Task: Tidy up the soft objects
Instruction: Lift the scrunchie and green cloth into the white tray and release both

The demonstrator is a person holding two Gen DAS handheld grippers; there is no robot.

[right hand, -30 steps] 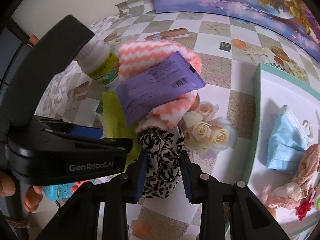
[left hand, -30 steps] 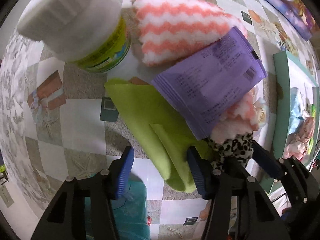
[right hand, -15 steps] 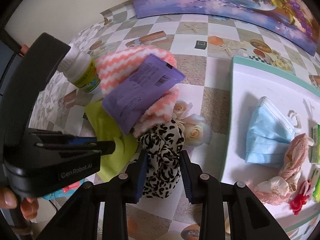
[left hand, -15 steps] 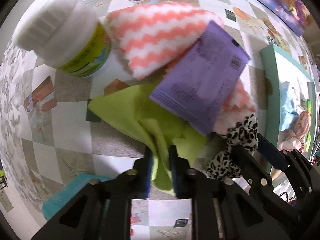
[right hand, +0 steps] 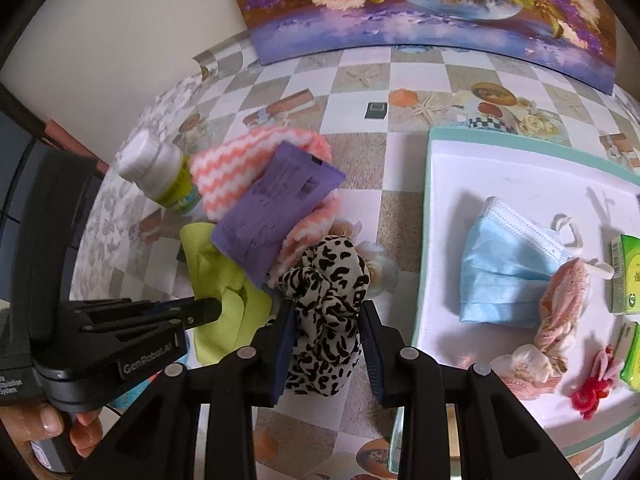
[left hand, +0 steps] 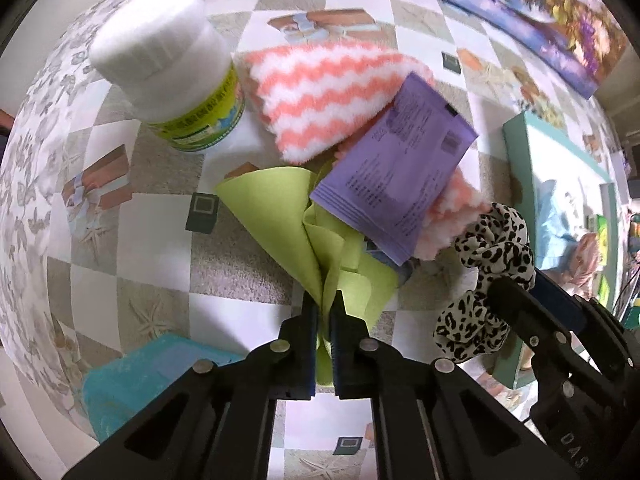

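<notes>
Left wrist view: the left gripper [left hand: 325, 312] has just been closing, and its jaws now pinch a bunched fold of the lime-green cloth [left hand: 288, 216], the fabric squeezed thin between the blue pads. That cloth is smooth and matte; it fans out from the pinch toward the upper left of this view, its far corner lying on the checkered tablecloth [left hand: 132, 240] beside the white-capped bottle [left hand: 168, 64]. A purple packet [left hand: 396, 168] lies across its right edge and over the pink-and-white zigzag towel [left hand: 320, 100], which is fluffy and runs with its long side from upper left to lower right.

Right wrist view: the right gripper [right hand: 326, 344] is clamped on the leopard-print scrunchie [right hand: 324, 300], both pads pressing into its ruffled black-and-cream fabric; the scrunchie stands lengthwise along the fingers, its top bulging above their tips, just beside the towel's lower end. To the right sits the teal-rimmed white tray [right hand: 500, 160], holding a folded blue face mask [right hand: 508, 272], a peach lace scrunchie [right hand: 560, 312], a small red tie [right hand: 592, 392] and green boxes [right hand: 628, 276]. A hand [right hand: 52, 428] grips the left tool's handle at lower left.
</notes>
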